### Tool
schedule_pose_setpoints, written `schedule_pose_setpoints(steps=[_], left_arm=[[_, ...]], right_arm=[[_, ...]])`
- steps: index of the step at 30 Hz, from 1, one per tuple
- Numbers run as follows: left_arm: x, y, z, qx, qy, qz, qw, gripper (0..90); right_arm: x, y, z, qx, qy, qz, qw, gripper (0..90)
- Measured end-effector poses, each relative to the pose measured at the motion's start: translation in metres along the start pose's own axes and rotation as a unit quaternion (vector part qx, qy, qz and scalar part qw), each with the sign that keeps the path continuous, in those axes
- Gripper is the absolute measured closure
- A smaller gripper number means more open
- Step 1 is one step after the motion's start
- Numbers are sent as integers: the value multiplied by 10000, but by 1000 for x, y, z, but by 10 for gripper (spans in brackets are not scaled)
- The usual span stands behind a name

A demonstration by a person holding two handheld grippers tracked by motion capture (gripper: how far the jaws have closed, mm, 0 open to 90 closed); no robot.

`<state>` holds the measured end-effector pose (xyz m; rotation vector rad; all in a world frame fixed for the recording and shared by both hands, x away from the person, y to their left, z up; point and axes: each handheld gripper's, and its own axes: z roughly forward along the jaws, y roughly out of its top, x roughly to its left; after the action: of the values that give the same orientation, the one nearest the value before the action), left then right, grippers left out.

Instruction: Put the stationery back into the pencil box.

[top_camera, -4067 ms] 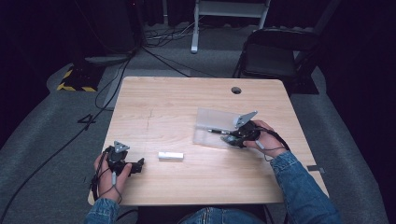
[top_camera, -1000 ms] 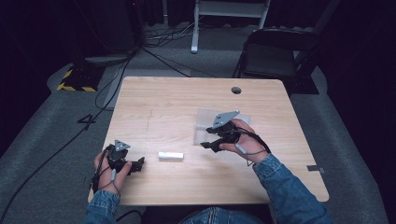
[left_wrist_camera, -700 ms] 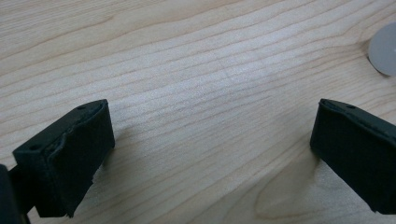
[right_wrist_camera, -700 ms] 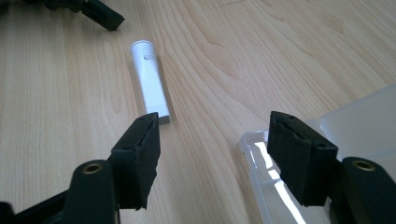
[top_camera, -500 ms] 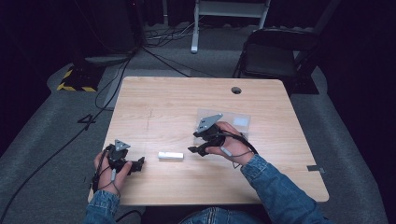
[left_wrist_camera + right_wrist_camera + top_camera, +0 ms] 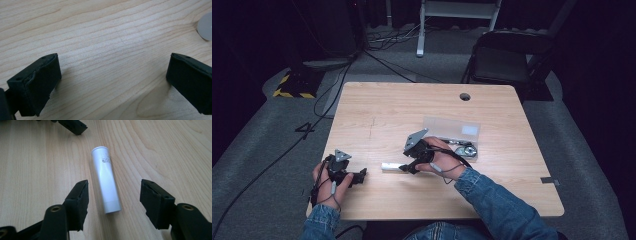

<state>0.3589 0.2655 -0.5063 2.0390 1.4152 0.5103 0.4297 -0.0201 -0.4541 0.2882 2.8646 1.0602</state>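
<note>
I work at a light wooden table (image 6: 422,105) with a round cable hole (image 6: 465,96) near its far edge, standing on grey carpet in a dark room; a black folding chair (image 6: 507,62) sits at the upper right of the high view and cables trail across the floor at upper left. From above, a clear plastic case (image 6: 454,132) lies right of centre.

My right gripper view gives what the high view cannot: the white tube (image 6: 106,178) lies flat on the wood, running up the middle of the frame, its near end between my two pads without touching either. My right gripper (image 6: 408,167) points left at the tube (image 6: 390,166), my hand wrapped over it, jaws apart and just now closing. My left gripper (image 6: 360,176) rests low at the lower left, wide open over bare wood (image 6: 105,50).
</note>
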Motion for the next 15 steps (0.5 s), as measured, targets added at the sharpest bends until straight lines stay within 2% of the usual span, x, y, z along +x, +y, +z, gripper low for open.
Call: schedule_pose_setpoints(steps=[8,15], left_arm=[[0,0,0,0,0,0,10000,1],[0,0,0,1,7,2,10000,2]], right_arm=[[3,4,20,200,56,-117,9997,468],[4,5,29,323,71,-257,9991,533]])
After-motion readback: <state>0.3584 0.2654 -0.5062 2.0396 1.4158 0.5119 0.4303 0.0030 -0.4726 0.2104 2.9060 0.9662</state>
